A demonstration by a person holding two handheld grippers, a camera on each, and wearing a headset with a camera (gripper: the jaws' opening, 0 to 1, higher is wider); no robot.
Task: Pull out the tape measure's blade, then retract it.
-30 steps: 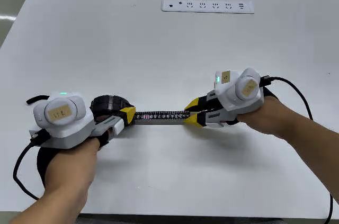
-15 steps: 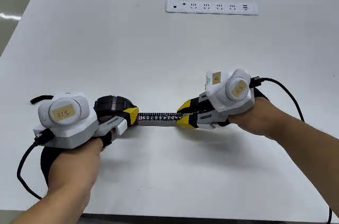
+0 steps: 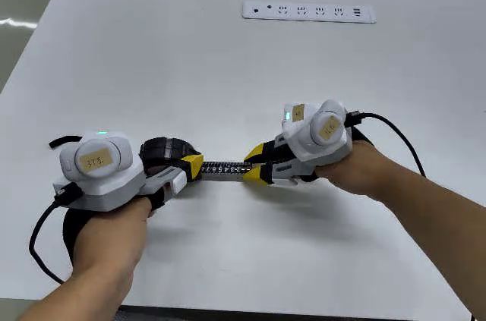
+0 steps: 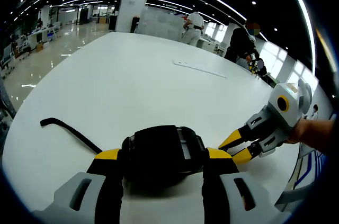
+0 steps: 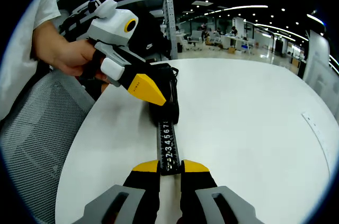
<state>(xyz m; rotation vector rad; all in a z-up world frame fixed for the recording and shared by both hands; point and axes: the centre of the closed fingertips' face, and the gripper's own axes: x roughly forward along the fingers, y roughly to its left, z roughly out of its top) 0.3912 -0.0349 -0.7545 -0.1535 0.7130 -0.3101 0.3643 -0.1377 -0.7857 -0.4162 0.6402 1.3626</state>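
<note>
A black tape measure [image 3: 163, 151] rests on the white table, and my left gripper [image 3: 190, 166] is shut on its case [image 4: 163, 152]. A short stretch of dark blade [image 3: 222, 168] with white numbers runs from the case to the right. My right gripper [image 3: 253, 164] is shut on the blade's free end [image 5: 169, 156]. In the right gripper view the blade leads straight away to the case [image 5: 167, 94] with the left gripper [image 5: 148, 89] clamped on it. The right gripper [image 4: 241, 147] enters the left gripper view from the right. A black wrist strap [image 4: 69, 130] trails left of the case.
A white power strip [image 3: 309, 11] lies flat at the far side of the white table [image 3: 228, 70]. Black cables [image 3: 395, 135] hang from both grippers. The table's near edge [image 3: 250, 309] runs just below the person's hands. Other people stand in the background of the left gripper view.
The right gripper has moved left toward the case with the blade's end in it, so the exposed blade is shorter. The left gripper stays on the case.
</note>
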